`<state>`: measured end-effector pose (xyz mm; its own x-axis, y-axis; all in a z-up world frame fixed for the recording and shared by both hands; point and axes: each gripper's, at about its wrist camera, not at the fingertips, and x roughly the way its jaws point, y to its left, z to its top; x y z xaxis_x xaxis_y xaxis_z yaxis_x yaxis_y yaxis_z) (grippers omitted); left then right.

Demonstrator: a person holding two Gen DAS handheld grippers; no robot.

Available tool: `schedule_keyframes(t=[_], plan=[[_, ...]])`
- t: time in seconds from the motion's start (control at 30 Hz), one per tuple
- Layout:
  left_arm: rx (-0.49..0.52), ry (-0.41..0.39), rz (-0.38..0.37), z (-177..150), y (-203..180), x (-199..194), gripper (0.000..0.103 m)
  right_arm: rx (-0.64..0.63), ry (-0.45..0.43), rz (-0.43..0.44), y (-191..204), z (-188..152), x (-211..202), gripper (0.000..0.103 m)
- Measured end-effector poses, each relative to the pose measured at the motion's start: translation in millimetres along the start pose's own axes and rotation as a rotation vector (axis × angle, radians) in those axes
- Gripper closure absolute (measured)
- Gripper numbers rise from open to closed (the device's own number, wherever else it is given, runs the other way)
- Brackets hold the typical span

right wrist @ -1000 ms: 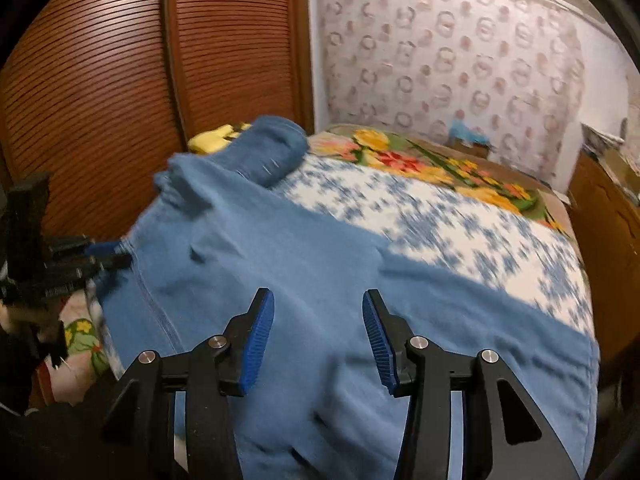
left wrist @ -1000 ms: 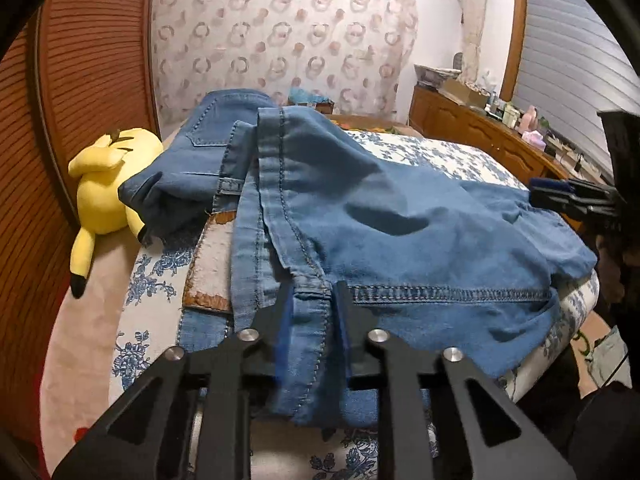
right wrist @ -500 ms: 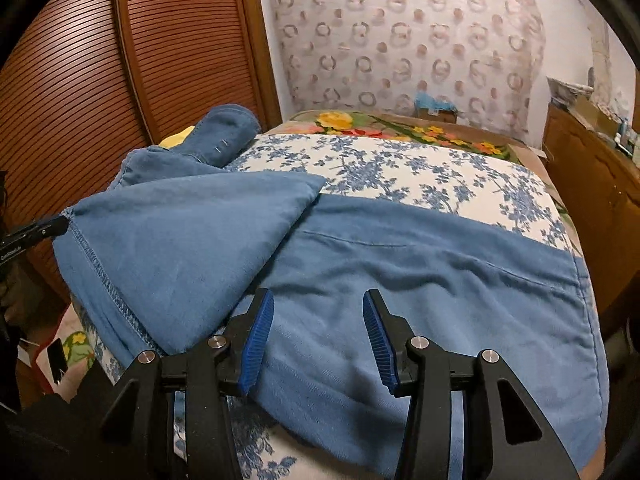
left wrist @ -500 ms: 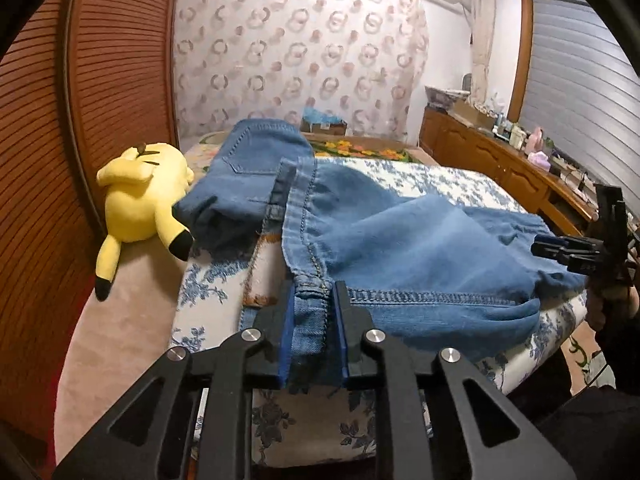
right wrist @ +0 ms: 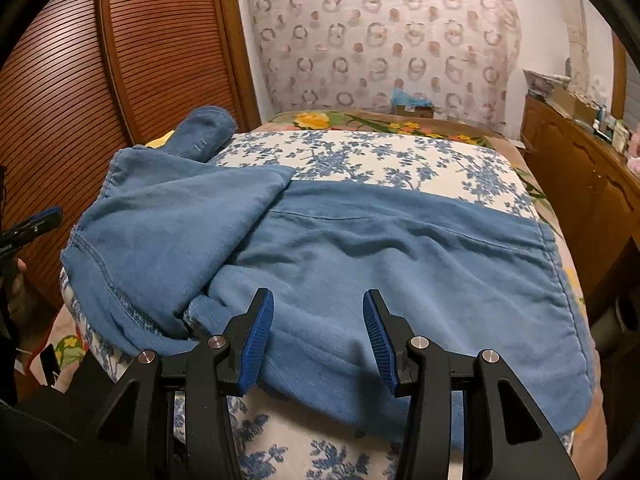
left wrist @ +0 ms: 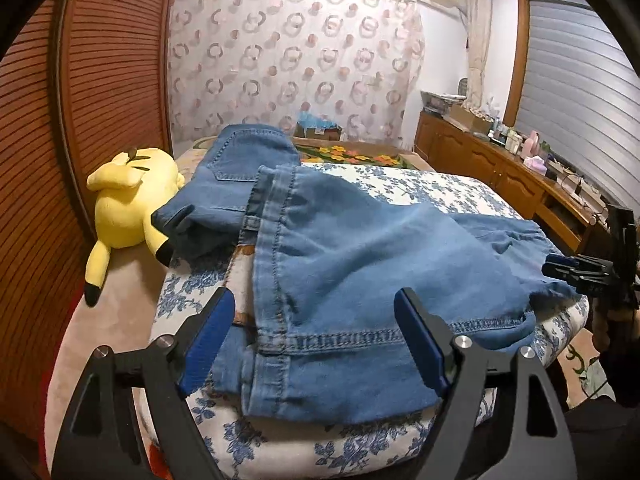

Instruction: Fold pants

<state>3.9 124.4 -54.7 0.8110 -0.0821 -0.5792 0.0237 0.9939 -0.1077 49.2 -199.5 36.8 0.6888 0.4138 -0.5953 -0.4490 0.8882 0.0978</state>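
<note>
with its jaws just opened wide and gripping nothing, left gripper [left wrist: 314, 340] sits lower centre over the jeans [left wrist: 360, 264] hem. jeans lie folded mid-frame across the floral bed [right wrist: 360, 156]; right gripper [right wrist: 318, 336] lower centre, jaws half apart, empty above denim.

The pants [left wrist: 360, 264] are soft blue denim, matt and a little faded, with raised double stitching along the hems. They lie on a bed [right wrist: 360, 156] covered in smooth cotton-looking cloth printed with blue flowers. The left claw [left wrist: 316, 344] and the right claw [right wrist: 318, 334] are matt black plastic with bright metal pins and ribbed blue rubbery pads [right wrist: 256, 336]. A plush toy [left wrist: 128, 208] beside the bed is fuzzy yellow fabric. The wardrobe [left wrist: 108, 80] is ribbed wood with a warm satin sheen; the sideboard [left wrist: 492, 168] is glossier varnished wood. The curtain [left wrist: 288, 60] behind is thin, sheer cloth.
</note>
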Motion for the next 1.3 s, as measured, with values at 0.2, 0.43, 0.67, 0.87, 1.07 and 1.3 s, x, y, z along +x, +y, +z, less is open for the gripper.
schedule_keyframes(t=[0.2, 0.43, 0.67, 0.87, 1.07, 1.3], plan=[[0.025, 0.007, -0.007, 4.4, -17.4, 9.8, 0.021, 0.028, -0.013, -0.023, -13.0, -6.9, -13.3, 0.055], [0.048, 0.026, -0.049, 5.7, -37.3, 22.4, 0.021, 0.060, -0.021, -0.070, -34.4, -17.1, -29.8, 0.055], [0.061, 0.050, -0.093, 2.4, -57.0, 34.4, 0.021, 0.100, -0.024, -0.125, -58.6, -26.7, -47.6, 0.054], [0.077, 0.070, -0.114, 0.6, -71.9, 43.0, 0.021, 0.127, -0.015, -0.165, -73.0, -33.7, -57.4, 0.054], [0.100, 0.083, -0.127, -1.6, -85.5, 46.3, 0.021, 0.139, -0.011, -0.206, -82.7, -38.3, -64.3, 0.054], [0.120, 0.103, -0.119, -7.7, -95.1, 56.4, 0.021, 0.164, 0.002, -0.254, -98.7, -46.3, -70.5, 0.054]])
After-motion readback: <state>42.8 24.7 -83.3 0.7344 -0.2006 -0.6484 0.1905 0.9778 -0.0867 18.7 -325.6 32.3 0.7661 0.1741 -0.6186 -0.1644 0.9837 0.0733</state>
